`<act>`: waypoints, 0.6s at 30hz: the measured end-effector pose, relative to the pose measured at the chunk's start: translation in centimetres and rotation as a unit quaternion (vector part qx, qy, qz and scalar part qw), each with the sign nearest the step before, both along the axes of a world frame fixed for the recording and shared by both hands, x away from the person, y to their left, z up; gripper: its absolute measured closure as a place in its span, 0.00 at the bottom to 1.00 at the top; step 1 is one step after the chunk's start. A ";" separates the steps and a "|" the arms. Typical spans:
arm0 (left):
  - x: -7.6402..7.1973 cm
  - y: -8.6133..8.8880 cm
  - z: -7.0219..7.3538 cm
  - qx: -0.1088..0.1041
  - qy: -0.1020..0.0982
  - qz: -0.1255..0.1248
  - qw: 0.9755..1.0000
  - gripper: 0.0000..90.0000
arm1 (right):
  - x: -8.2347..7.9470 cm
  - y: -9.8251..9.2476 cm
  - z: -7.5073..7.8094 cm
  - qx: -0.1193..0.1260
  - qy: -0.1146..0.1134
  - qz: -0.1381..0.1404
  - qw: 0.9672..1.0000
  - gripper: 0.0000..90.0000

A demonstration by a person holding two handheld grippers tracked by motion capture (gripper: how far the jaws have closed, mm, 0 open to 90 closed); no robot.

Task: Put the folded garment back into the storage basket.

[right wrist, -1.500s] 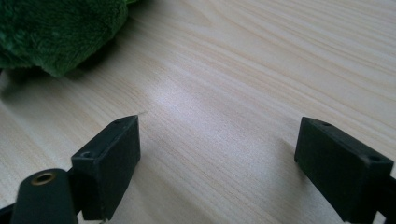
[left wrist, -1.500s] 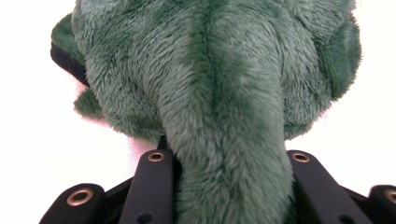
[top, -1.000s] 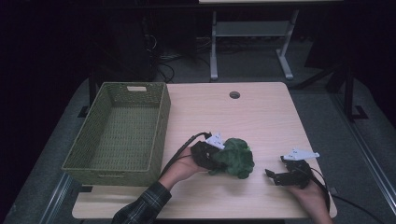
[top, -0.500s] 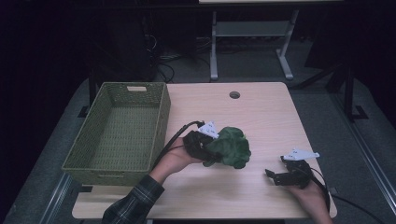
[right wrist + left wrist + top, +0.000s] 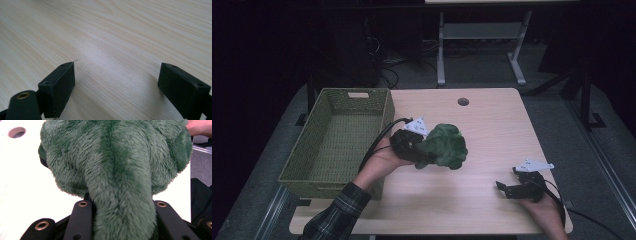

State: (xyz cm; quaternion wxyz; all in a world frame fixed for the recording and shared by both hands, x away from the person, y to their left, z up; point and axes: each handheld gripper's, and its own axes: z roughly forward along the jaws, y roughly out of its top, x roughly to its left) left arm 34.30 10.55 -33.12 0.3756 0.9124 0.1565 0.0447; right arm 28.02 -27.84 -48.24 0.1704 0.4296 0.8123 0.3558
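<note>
My left gripper (image 5: 422,156) grasps the green plush toy (image 5: 443,145) by its stalk above mid-table, the woven basket (image 5: 312,147) just at nine o'clock, while my right gripper (image 5: 507,189) rests released at five o'clock

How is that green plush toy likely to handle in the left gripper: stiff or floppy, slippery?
The green plush toy probably squashes easily: its furry stalk bulges between the left gripper jaws. Likely light, since one hand carries it above the table. The fur probably resists slipping.
</note>
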 end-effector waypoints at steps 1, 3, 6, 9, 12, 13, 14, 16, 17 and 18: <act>0.0 0.3 0.2 0.000 -0.001 0.002 1.000 0.74 | 0.0 0.0 0.0 0.000 0.000 0.000 1.000 0.15; 0.1 1.0 0.5 -0.001 -0.003 0.010 1.000 0.73 | 0.0 0.0 0.0 0.000 0.000 -0.002 1.000 0.15; 0.2 2.1 0.9 0.000 -0.006 0.020 1.000 0.73 | 0.0 0.0 0.0 -0.001 0.001 -0.005 1.000 0.14; 0.2 3.2 1.2 -0.002 -0.008 0.029 1.000 0.73 | 0.1 0.0 0.0 -0.003 0.003 -0.010 1.000 0.11; 0.3 4.2 1.5 -0.005 -0.010 0.041 0.999 0.73 | 0.1 0.0 0.0 -0.004 0.006 -0.013 1.000 0.09; 0.3 4.6 1.6 -0.004 -0.012 0.042 0.999 0.73 | 0.1 0.0 0.0 -0.005 0.006 -0.013 1.000 0.08; 0.3 5.1 1.7 -0.007 -0.012 0.049 0.999 0.73 | 0.1 0.0 0.0 -0.005 0.007 -0.014 1.000 0.07; 0.3 5.7 1.9 -0.006 -0.014 0.056 0.998 0.73 | 0.2 0.0 -0.1 -0.006 0.008 -0.015 1.000 0.06; 0.3 6.1 2.0 -0.005 -0.015 0.060 0.998 0.73 | 0.2 0.0 -0.1 -0.006 0.008 -0.015 1.000 0.06; 0.3 6.5 2.0 -0.007 -0.016 0.064 0.998 0.73 | 0.2 0.0 -0.1 -0.006 0.008 -0.015 1.000 0.06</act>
